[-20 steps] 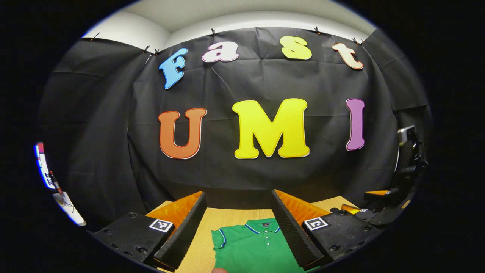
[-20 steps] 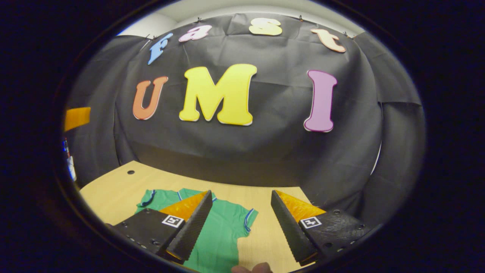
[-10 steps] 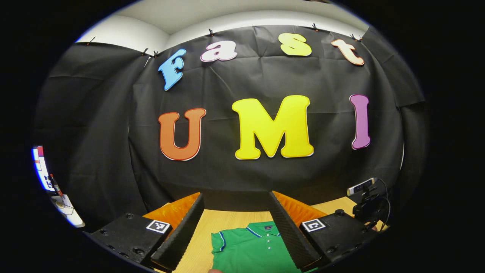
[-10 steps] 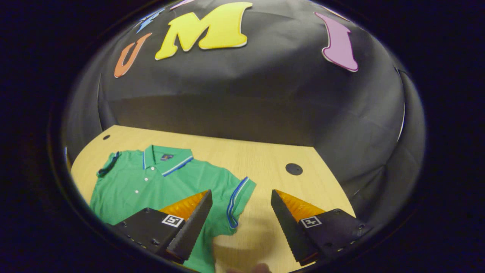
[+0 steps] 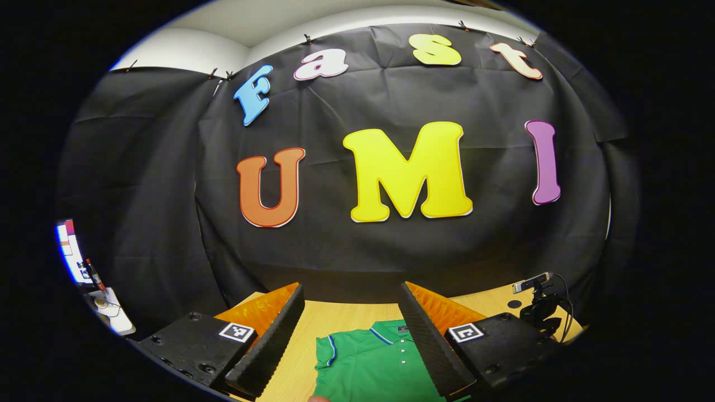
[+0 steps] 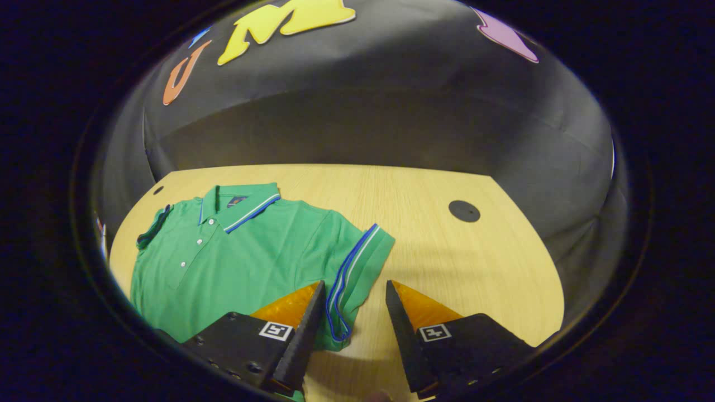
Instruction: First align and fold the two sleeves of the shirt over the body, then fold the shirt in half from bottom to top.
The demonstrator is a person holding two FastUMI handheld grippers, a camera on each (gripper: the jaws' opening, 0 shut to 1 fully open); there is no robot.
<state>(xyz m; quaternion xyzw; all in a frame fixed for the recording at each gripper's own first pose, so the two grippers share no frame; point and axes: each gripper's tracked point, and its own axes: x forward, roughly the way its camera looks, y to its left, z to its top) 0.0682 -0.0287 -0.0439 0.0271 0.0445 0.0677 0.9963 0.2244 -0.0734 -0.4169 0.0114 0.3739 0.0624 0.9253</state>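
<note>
- On the light wooden table [image 6: 424,245], a green short-sleeved polo shirt with blue-and-white trim [image 6: 240,251] lies flat, face up, collar toward the black cloth wall [image 6: 363,111].
- In the right gripper view, the right gripper [image 6: 351,312] points down at the table with its jaws parted by a moderate gap and gripping nothing; the shirt's striped sleeve cuff [image 6: 357,273] sits at 12 o'clock, just beyond the fingertips.
- A round dark hole [image 6: 464,211] in the tabletop lies at 2 o'clock from that cuff, well apart.
- In the left gripper view, the left gripper [image 5: 352,312] stands wide and empty, raised, with the shirt's collar at 6 o'clock between its fingers.
- A small black camera on a stand [image 5: 537,301] sits at 3 o'clock, near the table's edge.
</note>
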